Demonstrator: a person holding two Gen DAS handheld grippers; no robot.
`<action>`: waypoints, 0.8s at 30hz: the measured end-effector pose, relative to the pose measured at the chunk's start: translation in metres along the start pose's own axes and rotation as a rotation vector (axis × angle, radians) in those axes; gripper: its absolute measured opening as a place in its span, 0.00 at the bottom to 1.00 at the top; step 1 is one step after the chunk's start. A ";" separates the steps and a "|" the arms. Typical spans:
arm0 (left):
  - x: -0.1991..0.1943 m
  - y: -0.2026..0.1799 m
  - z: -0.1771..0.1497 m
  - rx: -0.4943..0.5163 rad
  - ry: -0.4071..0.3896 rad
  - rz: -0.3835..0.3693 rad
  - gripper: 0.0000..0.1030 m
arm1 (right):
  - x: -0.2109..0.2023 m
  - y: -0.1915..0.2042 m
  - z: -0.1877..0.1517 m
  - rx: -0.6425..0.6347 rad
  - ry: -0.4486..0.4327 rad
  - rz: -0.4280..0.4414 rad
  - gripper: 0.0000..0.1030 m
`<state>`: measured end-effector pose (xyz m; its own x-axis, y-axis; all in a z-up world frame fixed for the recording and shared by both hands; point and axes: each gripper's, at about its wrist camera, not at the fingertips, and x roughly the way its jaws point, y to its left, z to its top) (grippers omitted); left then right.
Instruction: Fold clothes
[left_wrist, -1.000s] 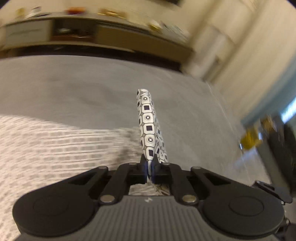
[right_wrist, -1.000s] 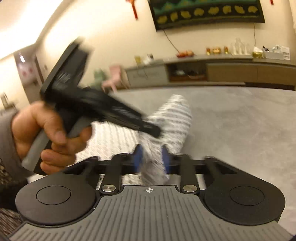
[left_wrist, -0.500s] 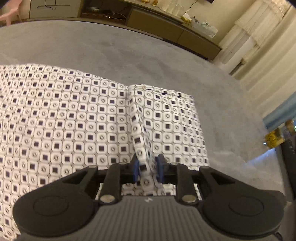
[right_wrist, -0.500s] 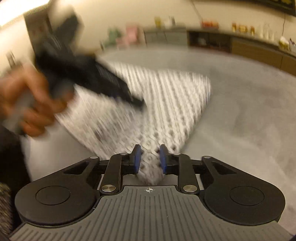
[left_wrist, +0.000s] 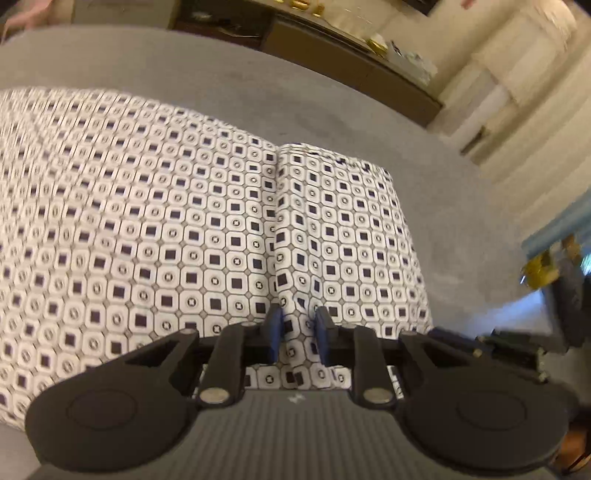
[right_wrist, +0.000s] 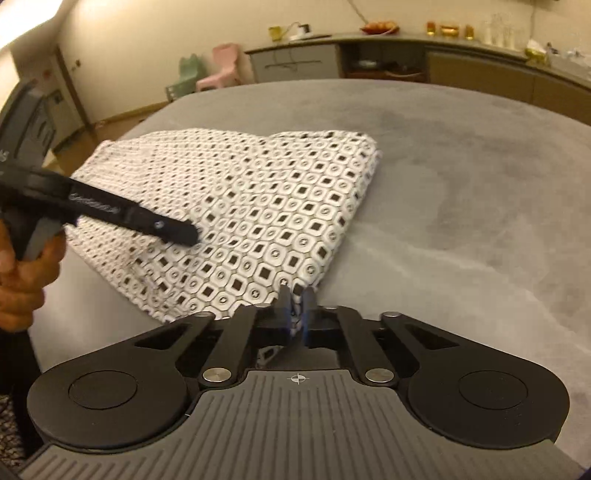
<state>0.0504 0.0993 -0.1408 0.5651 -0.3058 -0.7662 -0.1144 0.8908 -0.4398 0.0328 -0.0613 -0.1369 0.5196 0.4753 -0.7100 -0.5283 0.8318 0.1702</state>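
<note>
The white cloth with small dark squares (right_wrist: 236, 206) lies folded over on the soft grey bed (right_wrist: 461, 192); the right gripper (right_wrist: 296, 295) pinches its near corner; the left gripper (left_wrist: 297, 321) is a little open, cloth loose between its jaws; more folds look left to do.

The gray bed (right_wrist: 461, 177) is bare to the right of the patterned cloth (right_wrist: 258, 206). The left gripper (right_wrist: 188, 234) blocks the left side.
</note>
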 end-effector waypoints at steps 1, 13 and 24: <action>0.002 0.000 0.000 -0.026 -0.004 -0.019 0.19 | 0.000 -0.001 0.000 -0.012 0.006 -0.020 0.00; -0.005 -0.007 -0.034 0.029 -0.046 -0.003 0.19 | -0.047 -0.018 0.009 0.051 -0.158 -0.049 0.00; -0.098 0.082 -0.030 -0.294 -0.261 0.002 0.38 | -0.008 0.028 0.023 -0.094 0.014 -0.150 0.24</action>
<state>-0.0387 0.1923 -0.1157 0.7491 -0.1746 -0.6390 -0.3234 0.7455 -0.5829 0.0294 -0.0352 -0.1107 0.5882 0.3432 -0.7323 -0.5063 0.8624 -0.0025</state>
